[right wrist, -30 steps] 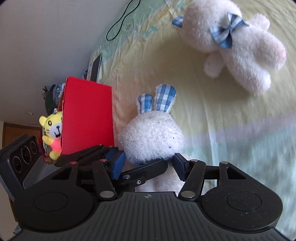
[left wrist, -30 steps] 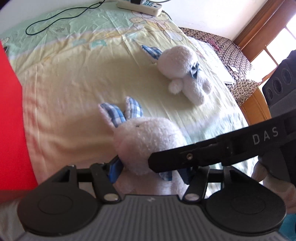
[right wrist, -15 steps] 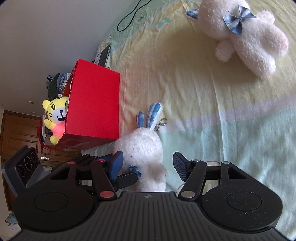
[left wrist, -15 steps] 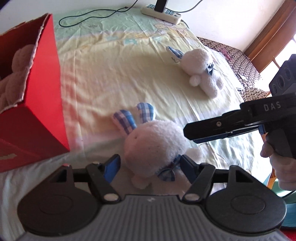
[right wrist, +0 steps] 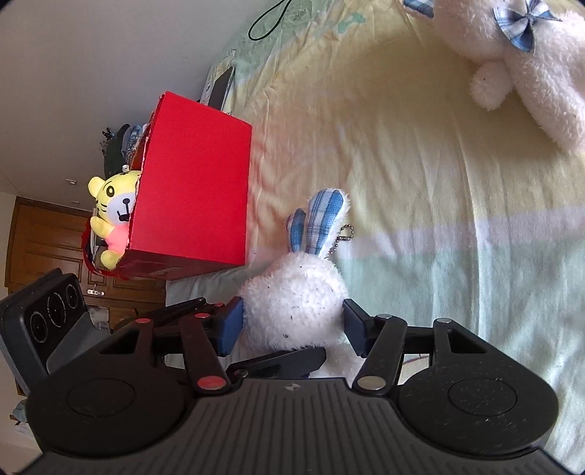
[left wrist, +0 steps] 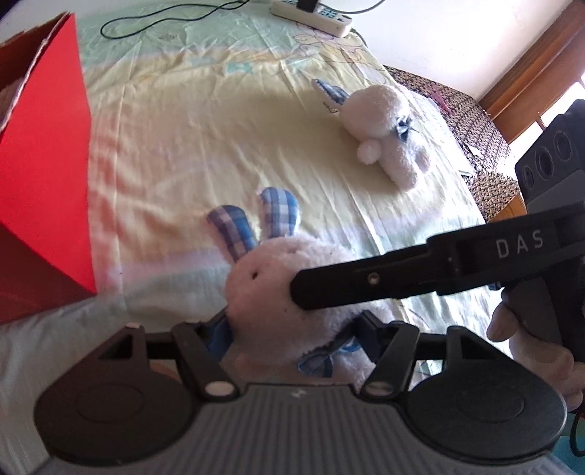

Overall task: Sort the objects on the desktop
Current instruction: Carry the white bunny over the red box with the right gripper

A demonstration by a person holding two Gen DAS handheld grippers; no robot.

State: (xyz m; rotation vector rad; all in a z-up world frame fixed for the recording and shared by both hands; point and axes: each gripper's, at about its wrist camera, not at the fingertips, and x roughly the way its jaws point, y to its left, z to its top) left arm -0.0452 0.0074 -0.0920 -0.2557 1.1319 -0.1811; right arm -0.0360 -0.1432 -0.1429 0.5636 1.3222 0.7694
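Note:
A small white plush rabbit [left wrist: 263, 277] with blue plaid ears sits low in both views, just off the bed sheet. My left gripper [left wrist: 292, 329] flanks its body with both pads against the plush, and its jaws are closing. In the right wrist view, my right gripper [right wrist: 292, 325] has its pads on either side of the rabbit's head [right wrist: 292, 292], also closing. One finger of the right gripper [left wrist: 365, 281] crosses in front of the rabbit in the left wrist view. A red box [right wrist: 197, 182] stands to the left. A larger white rabbit [left wrist: 384, 120] lies further back.
A yellow tiger toy [right wrist: 113, 219] pokes out of the red box [left wrist: 44, 182]. A power strip [left wrist: 314, 12] and a black cable [left wrist: 164, 18] lie at the far edge of the sheet. A person's hand [left wrist: 530, 347] holds the right gripper. Patterned fabric [left wrist: 475, 120] lies beyond the bed's right edge.
Half a second ago both grippers stood wider with the rabbit loose between them. Both have closed in on it again, and the right gripper's finger has swung back across the rabbit.

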